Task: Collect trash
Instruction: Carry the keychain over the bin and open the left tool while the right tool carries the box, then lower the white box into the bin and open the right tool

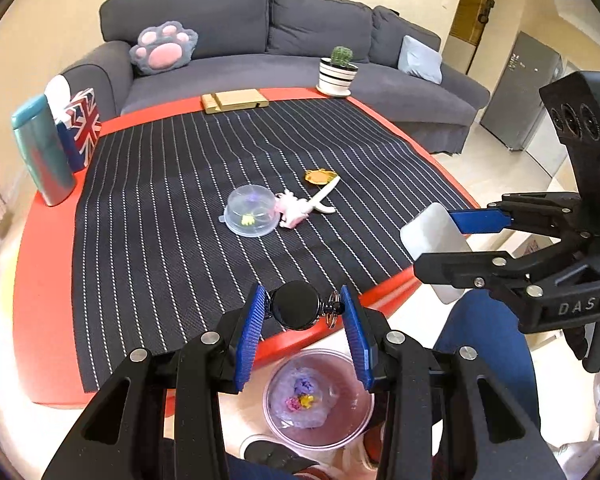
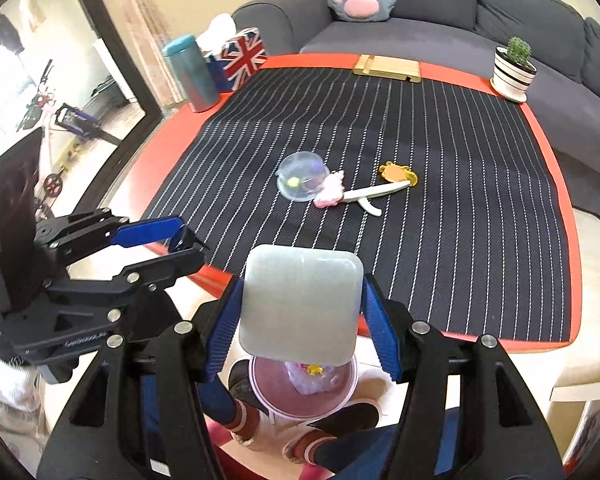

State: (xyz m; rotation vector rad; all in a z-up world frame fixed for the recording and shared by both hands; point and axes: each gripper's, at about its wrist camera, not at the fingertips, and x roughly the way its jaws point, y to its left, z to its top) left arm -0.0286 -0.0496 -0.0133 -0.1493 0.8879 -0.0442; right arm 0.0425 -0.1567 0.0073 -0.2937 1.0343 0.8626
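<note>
My left gripper (image 1: 303, 300) is shut on a black round disc with a metal key ring (image 1: 296, 310), held over the table's near red edge. Below it on the floor stands a pink translucent bin (image 1: 272, 420) with crumpled wrapping inside. My right gripper (image 2: 300, 284) is shut on a pale grey rounded-square piece (image 2: 300, 312), which hangs directly above the bin (image 2: 256, 380). On the striped cloth lie a clear plastic dome (image 1: 250, 216), a pink toy (image 1: 292, 208), a white stick (image 1: 324, 198) and an orange trinket (image 1: 320, 176).
A teal bottle (image 1: 40, 152) and a Union Jack tissue box (image 1: 82, 128) stand at the table's far left, a wooden stand (image 1: 234, 100) and a potted cactus (image 1: 338, 70) at the back. A grey sofa (image 1: 260, 20) lies beyond. A person's slippered feet (image 2: 340, 416) flank the bin.
</note>
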